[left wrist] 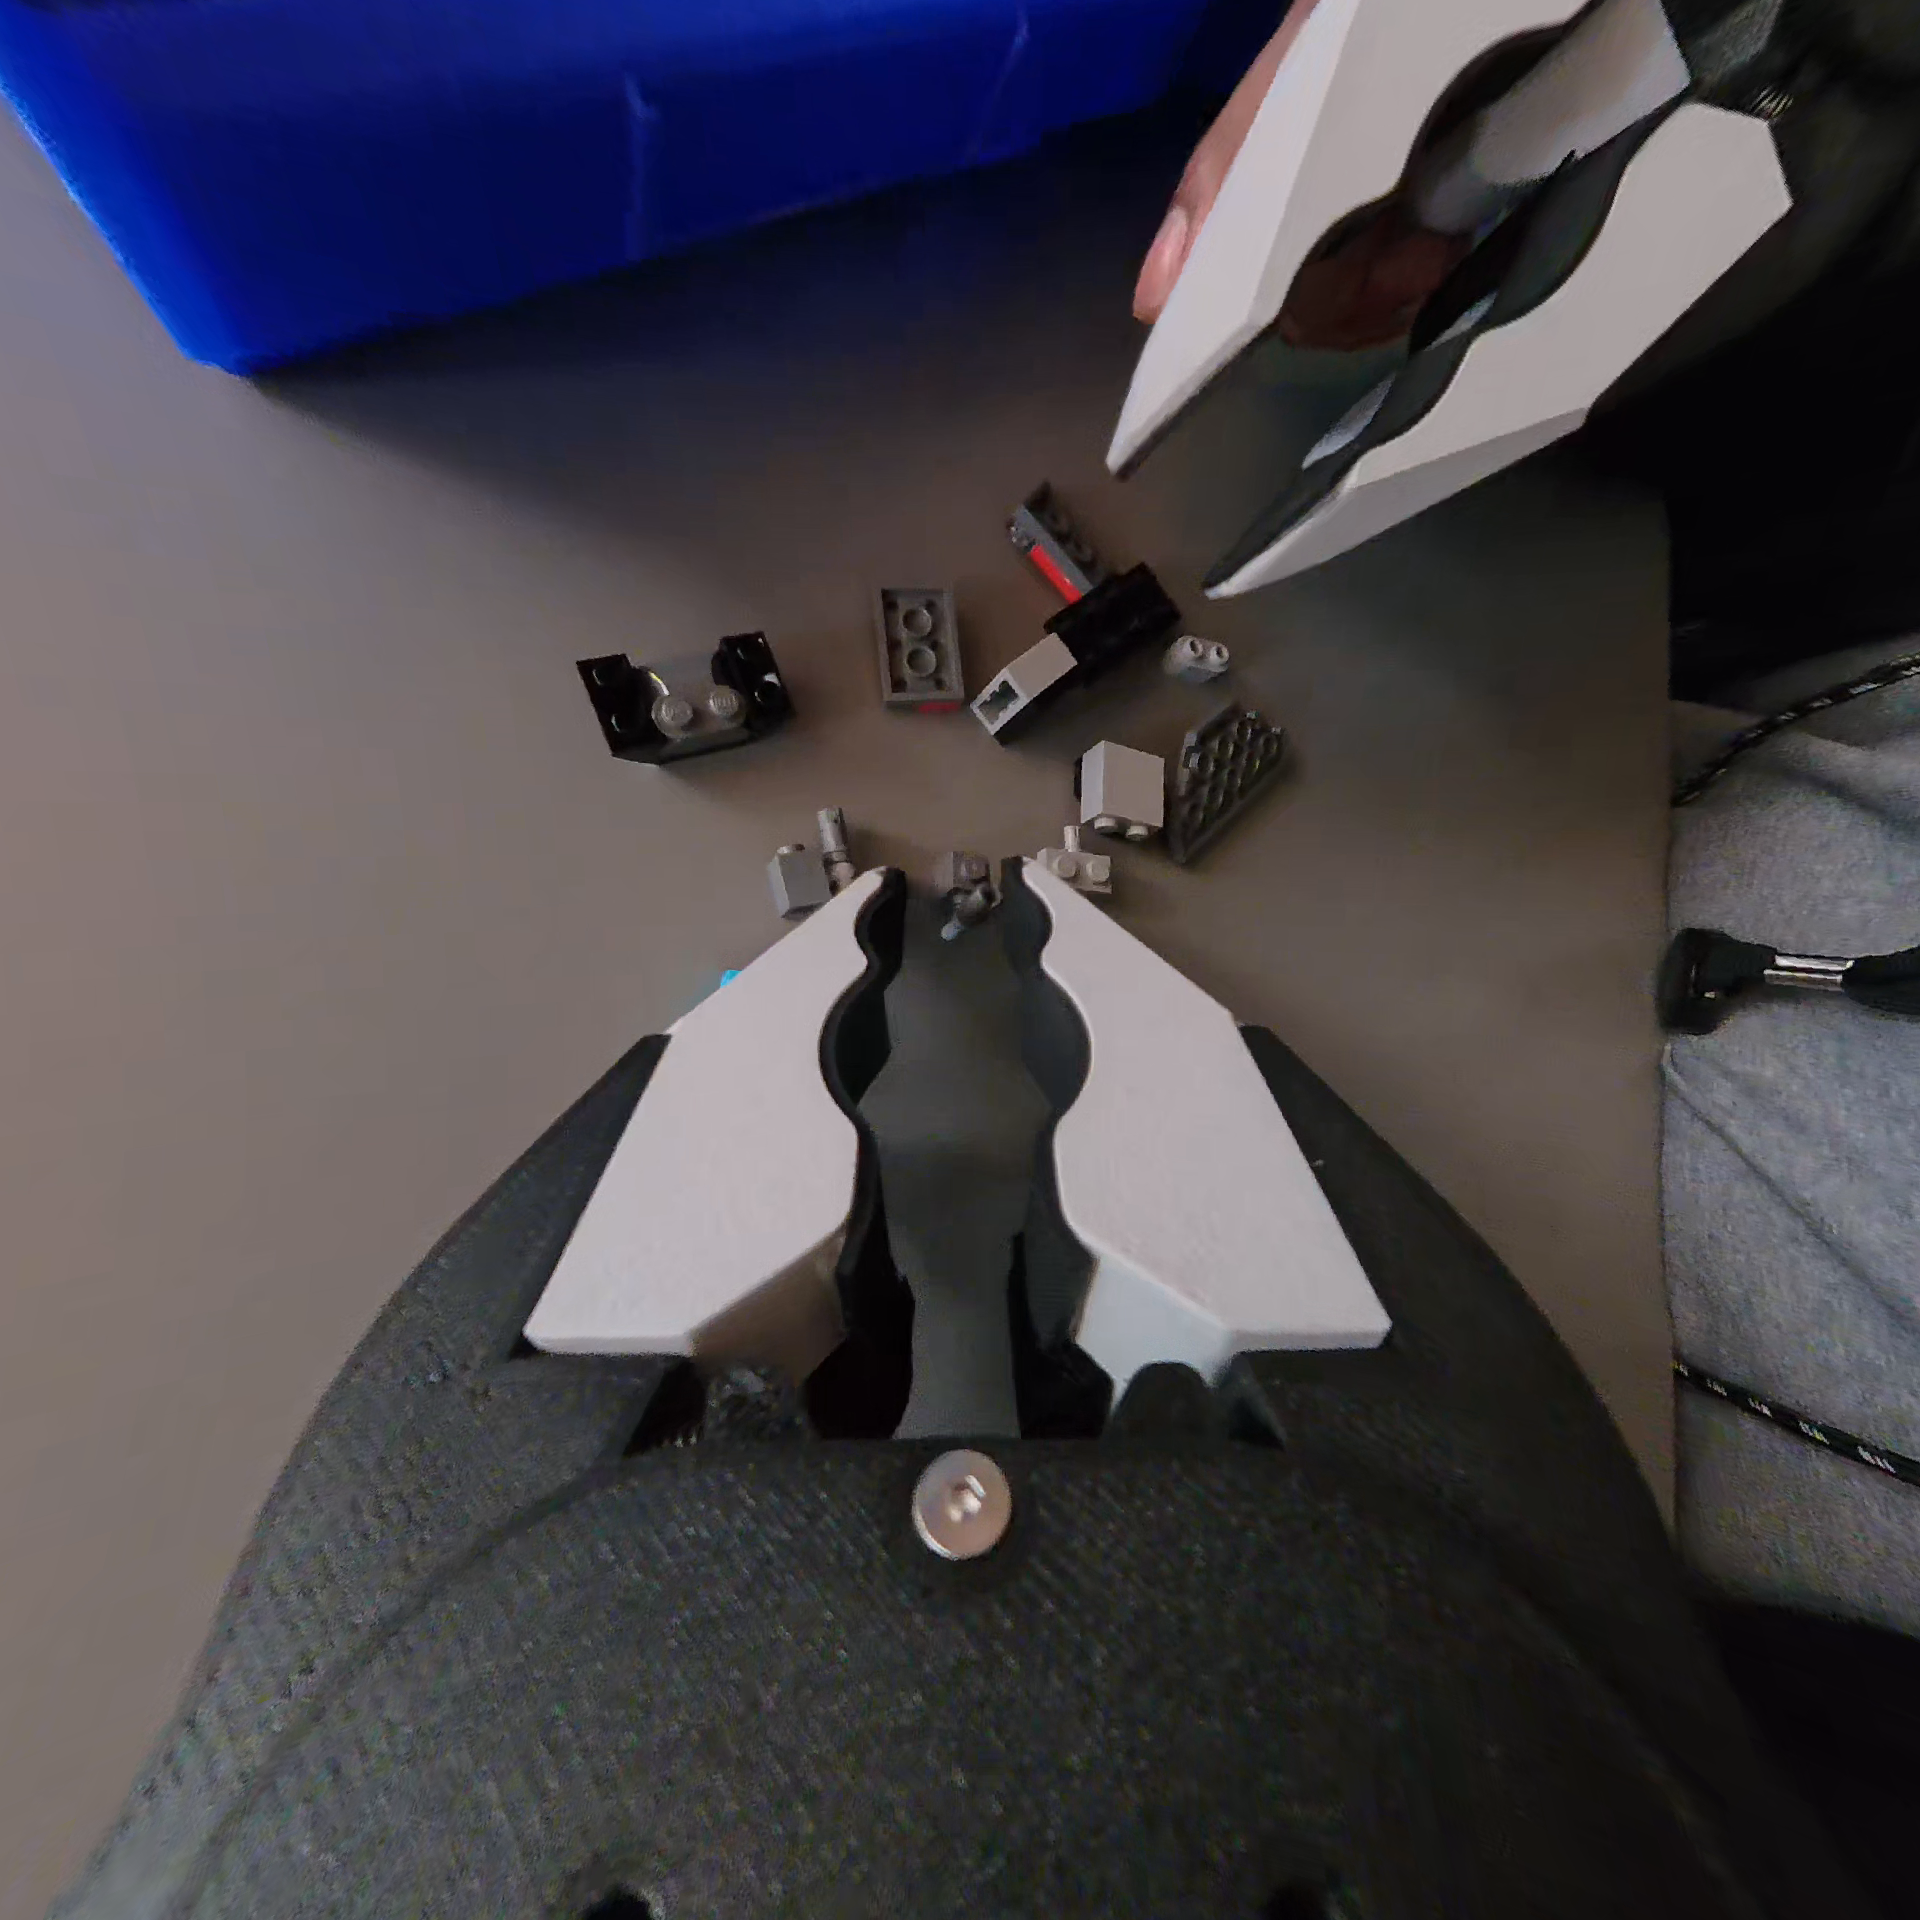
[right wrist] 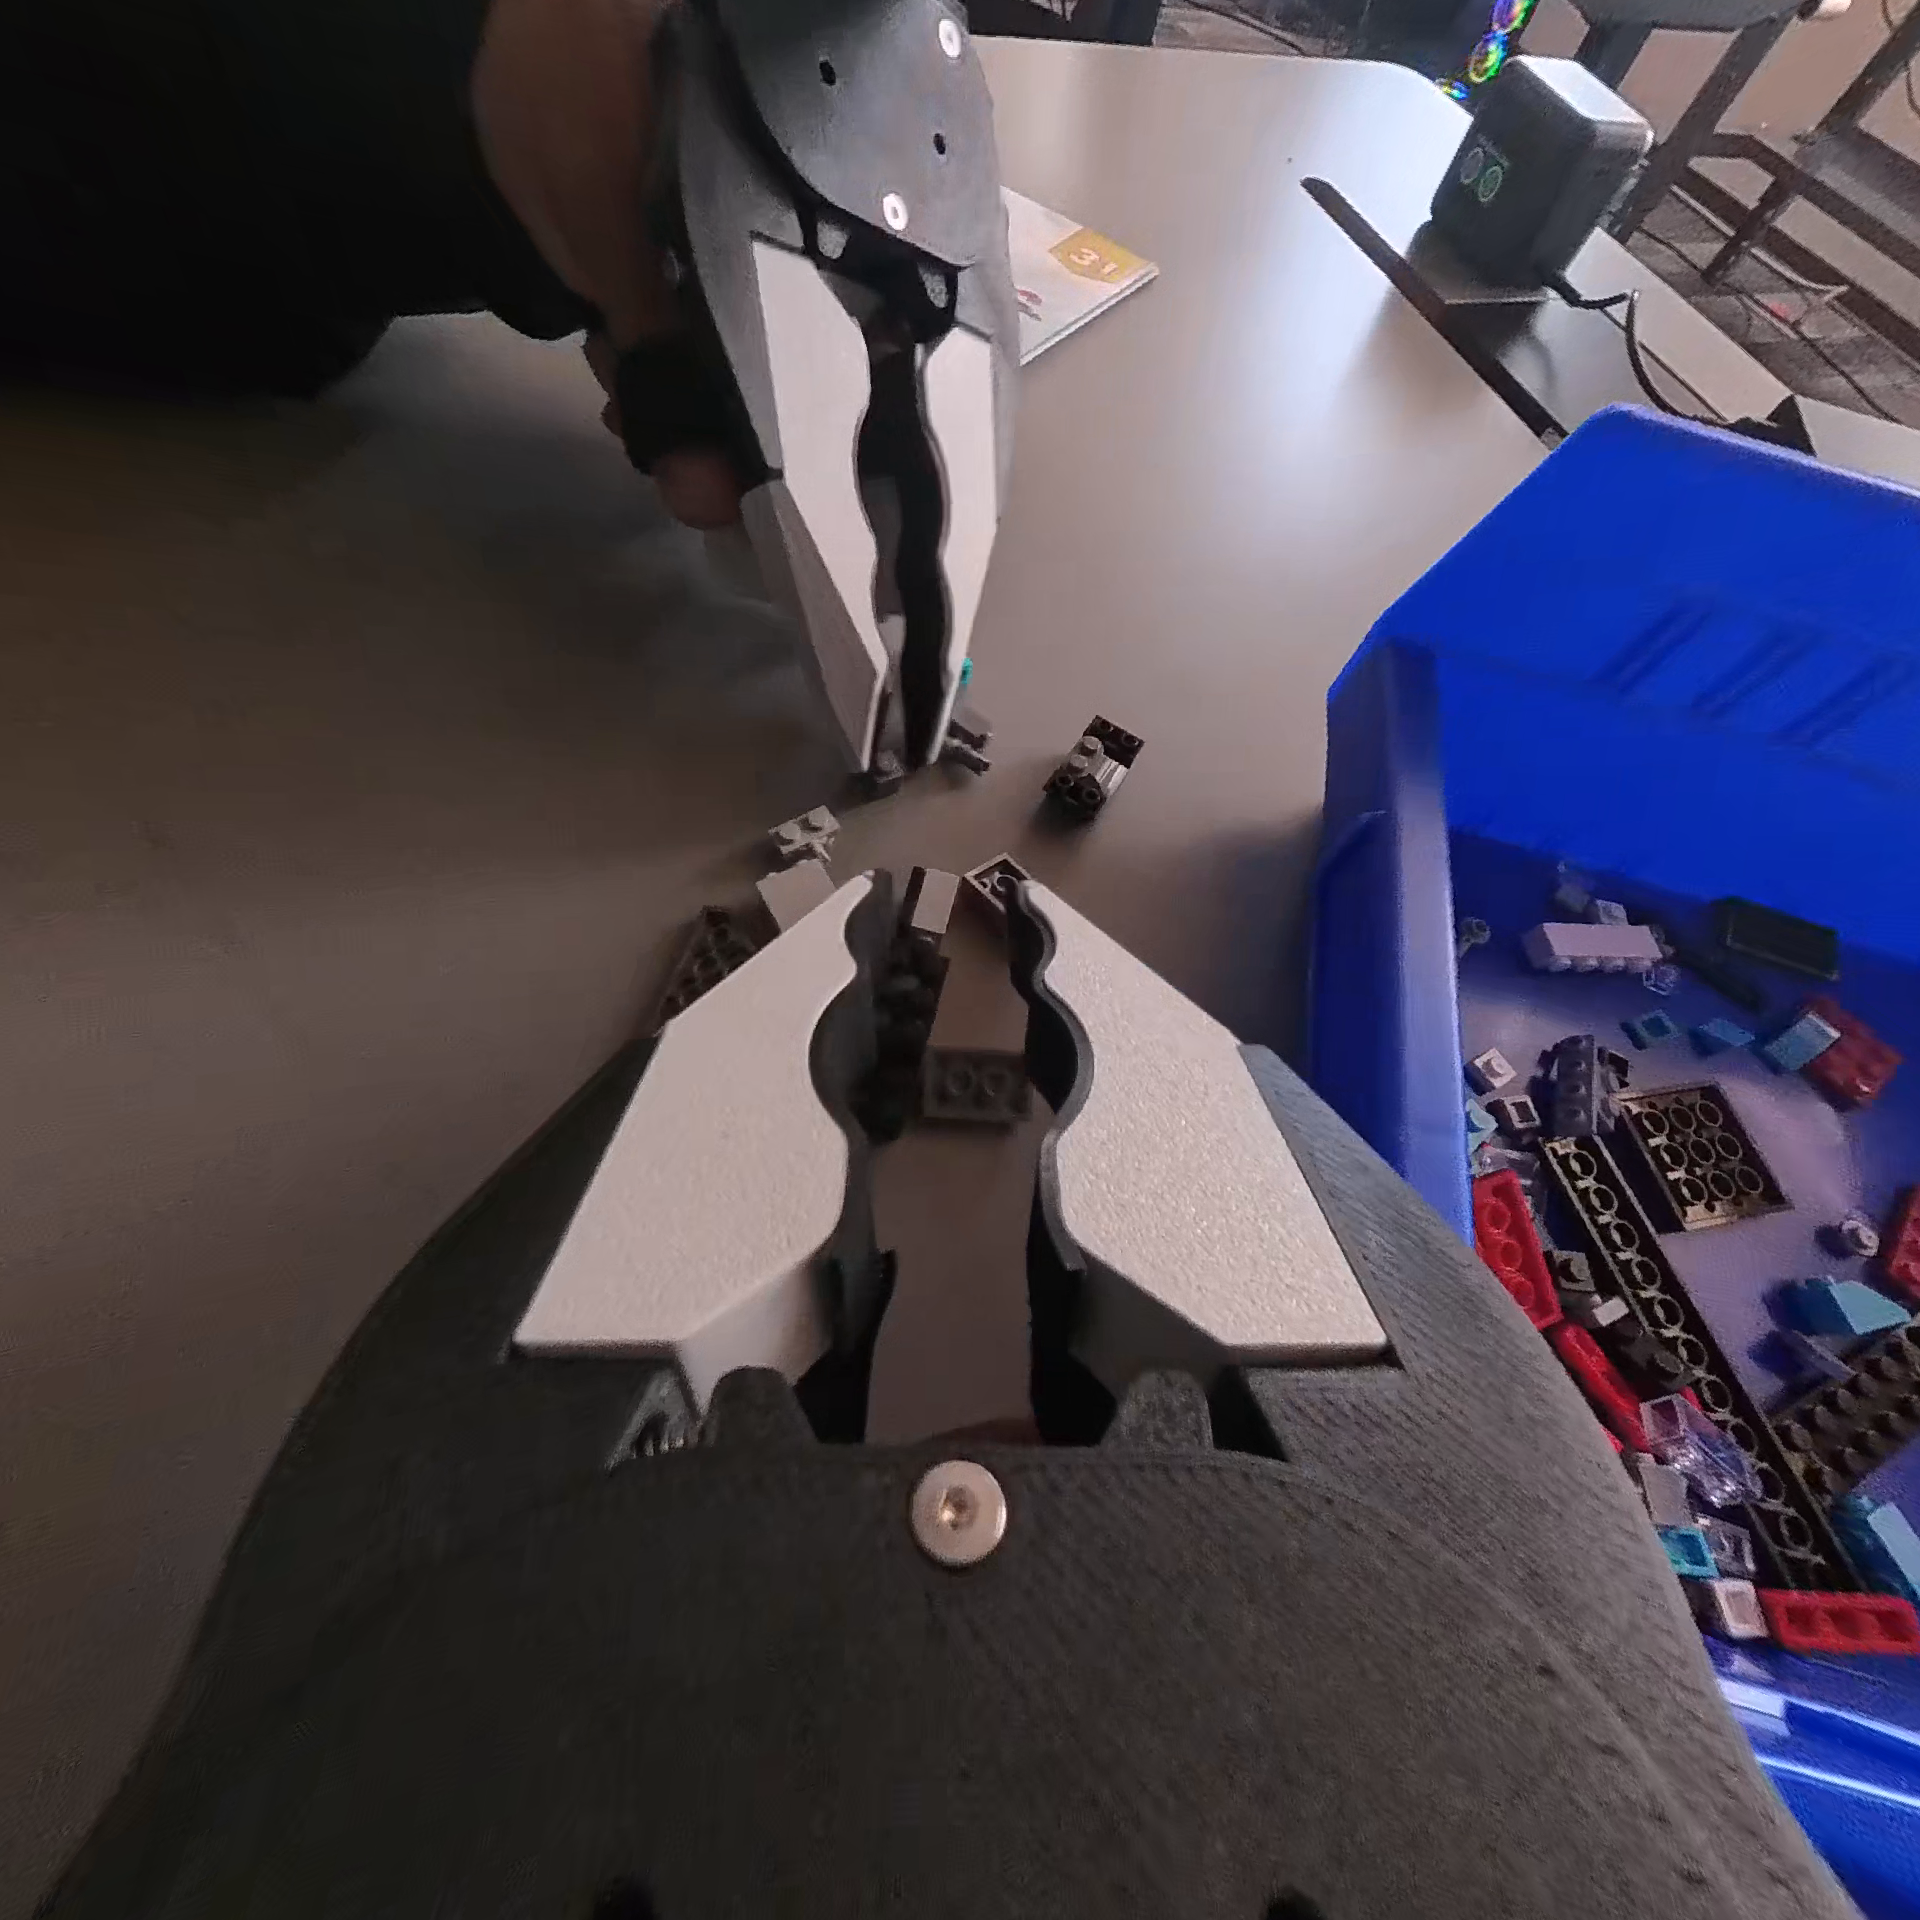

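My left gripper (left wrist: 954, 871) stands low over the grey table (left wrist: 312, 831), slightly open. Its tips straddle a small grey clip piece (left wrist: 961, 896); I cannot tell whether they touch it. It also shows in the right wrist view (right wrist: 904, 764). My right gripper (right wrist: 943, 888) is open and empty, hovering above a black, white and red brick assembly (left wrist: 1081, 634), seen between its fingers (right wrist: 925, 935). In the left wrist view the right gripper (left wrist: 1164, 530) hangs at the upper right. A grey plate (left wrist: 917, 649) and a black brick with grey studs (left wrist: 686, 696) lie nearby.
A blue bin (right wrist: 1558, 727) with several loose bricks stands on the right, also in the left wrist view (left wrist: 520, 156). A grey wedge plate (left wrist: 1226, 779), a light grey brick (left wrist: 1120, 790) and small grey pieces lie around. A booklet (right wrist: 1081, 281) and a black device (right wrist: 1538, 156) sit farther back. The gap from one gripper's tips to the other's is roughly 7 centimeters. The grey plate (left wrist: 917, 649) sits 4 centimeters or so from the ends of my left fingers.
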Demonstrator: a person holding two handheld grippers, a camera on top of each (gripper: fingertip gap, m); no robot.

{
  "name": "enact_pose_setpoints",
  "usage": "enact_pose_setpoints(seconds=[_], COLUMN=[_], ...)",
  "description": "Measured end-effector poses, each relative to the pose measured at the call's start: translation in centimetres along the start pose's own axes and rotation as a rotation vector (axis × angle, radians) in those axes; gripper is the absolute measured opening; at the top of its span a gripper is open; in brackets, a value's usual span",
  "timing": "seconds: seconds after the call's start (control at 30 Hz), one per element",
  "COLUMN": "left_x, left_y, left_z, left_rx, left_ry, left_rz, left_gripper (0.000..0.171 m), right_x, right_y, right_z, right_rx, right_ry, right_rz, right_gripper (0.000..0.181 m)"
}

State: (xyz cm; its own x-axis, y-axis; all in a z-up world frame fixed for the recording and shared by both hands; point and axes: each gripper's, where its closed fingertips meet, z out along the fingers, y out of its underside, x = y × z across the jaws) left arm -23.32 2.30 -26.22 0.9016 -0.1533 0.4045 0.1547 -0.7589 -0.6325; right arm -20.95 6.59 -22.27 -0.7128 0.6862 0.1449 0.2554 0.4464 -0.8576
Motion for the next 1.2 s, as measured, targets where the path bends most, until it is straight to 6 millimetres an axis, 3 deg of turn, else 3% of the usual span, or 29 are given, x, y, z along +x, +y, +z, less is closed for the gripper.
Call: enact_pose_setpoints(seconds=[0.3, 0.63, 0.93, 1.2], left_x=[1.4, 2.2, 1.9, -0.2], left_y=[-2.8, -2.4, -2.2, -3.3], left_z=[-1.0, 0.3, 0.6, -0.7], left_rx=[0.154, 0.131, 0.116, 0.198], left_ry=[0.039, 0.053, 0.034, -0.016], left_rz=[0.082, 0.115, 0.11, -0.002], left_gripper=[0.03, 0.031, 0.031, 0.03], right_x=[-0.5, -1.0, -0.8, -0.3], right_y=[0.4, 2.0, 1.9, 1.3], right_z=[-1.0, -0.3, 0.5, 1.4], right_rx=[-0.02, -0.11, -0.102, -0.073], right_ry=[-0.06, -0.07, -0.033, 0.016], right_rz=[-0.014, -0.008, -0.008, 0.035], right_gripper=[0.023, 0.023, 0.023, 0.024])
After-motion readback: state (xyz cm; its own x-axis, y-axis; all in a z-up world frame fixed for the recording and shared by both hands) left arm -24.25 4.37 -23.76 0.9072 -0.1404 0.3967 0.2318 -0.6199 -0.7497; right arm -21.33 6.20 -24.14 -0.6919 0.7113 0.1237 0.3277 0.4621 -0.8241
